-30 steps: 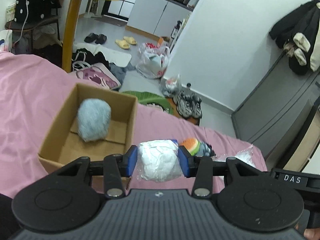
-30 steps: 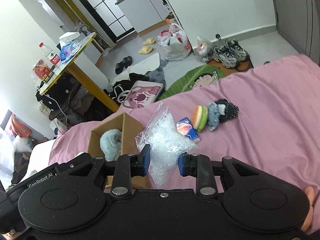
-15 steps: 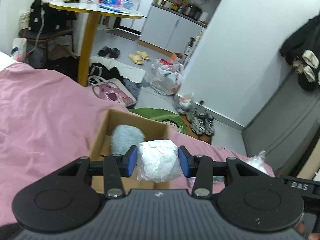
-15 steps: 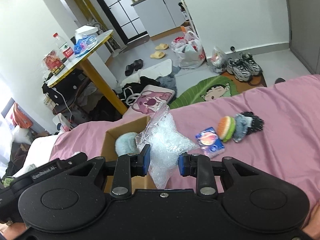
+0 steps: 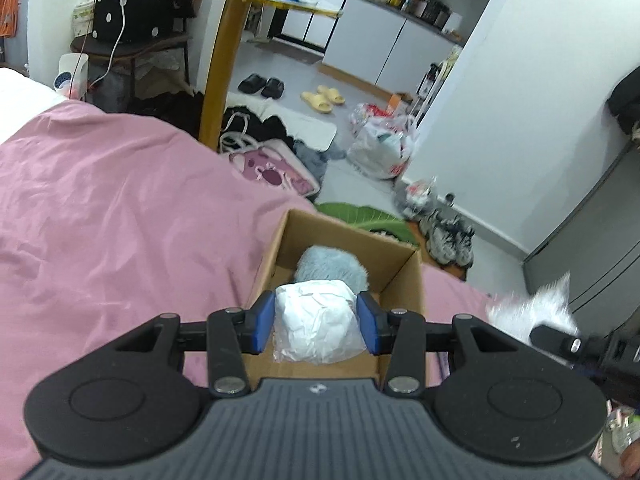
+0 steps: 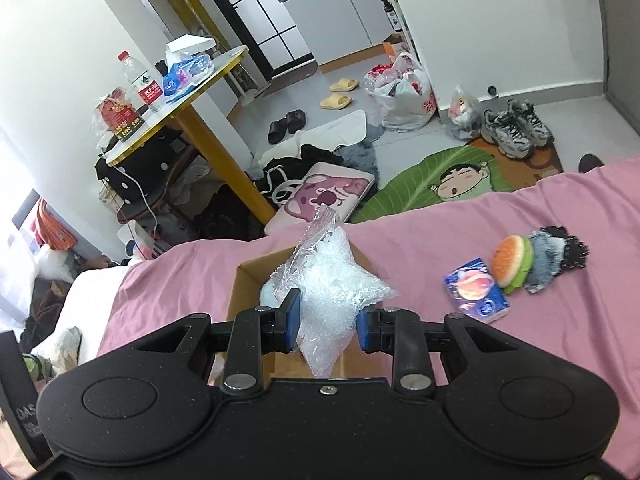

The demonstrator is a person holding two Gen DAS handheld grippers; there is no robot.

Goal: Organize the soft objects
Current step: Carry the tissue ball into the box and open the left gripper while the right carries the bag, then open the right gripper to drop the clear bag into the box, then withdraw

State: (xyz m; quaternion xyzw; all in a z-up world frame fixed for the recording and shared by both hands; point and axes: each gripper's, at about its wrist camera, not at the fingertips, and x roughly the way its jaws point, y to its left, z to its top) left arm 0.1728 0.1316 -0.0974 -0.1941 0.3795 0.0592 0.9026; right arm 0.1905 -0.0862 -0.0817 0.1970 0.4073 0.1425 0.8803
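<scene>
My left gripper (image 5: 316,326) is shut on a white crumpled bundle (image 5: 316,328) and holds it over the near end of the open cardboard box (image 5: 408,280) on the pink bed. A fluffy pale blue ball (image 5: 330,266) lies inside the box. My right gripper (image 6: 326,326) is shut on a clear bubble-wrap bag (image 6: 332,280), held above the same box (image 6: 244,284); the bag also shows at the right in the left wrist view (image 5: 532,312). A burger-shaped plush (image 6: 514,258), a blue tissue pack (image 6: 476,290) and a dark fuzzy item (image 6: 560,250) lie on the bed to the right.
The pink bedsheet (image 5: 100,220) spreads left of the box. Beyond the bed edge the floor holds a pink bag (image 6: 324,196), a green mat (image 6: 436,176), shoes (image 6: 512,128) and a yellow-legged table (image 5: 224,64).
Both grippers have moved left with their loads and now hang over the box. The box sits centred under each gripper instead of off to the left.
</scene>
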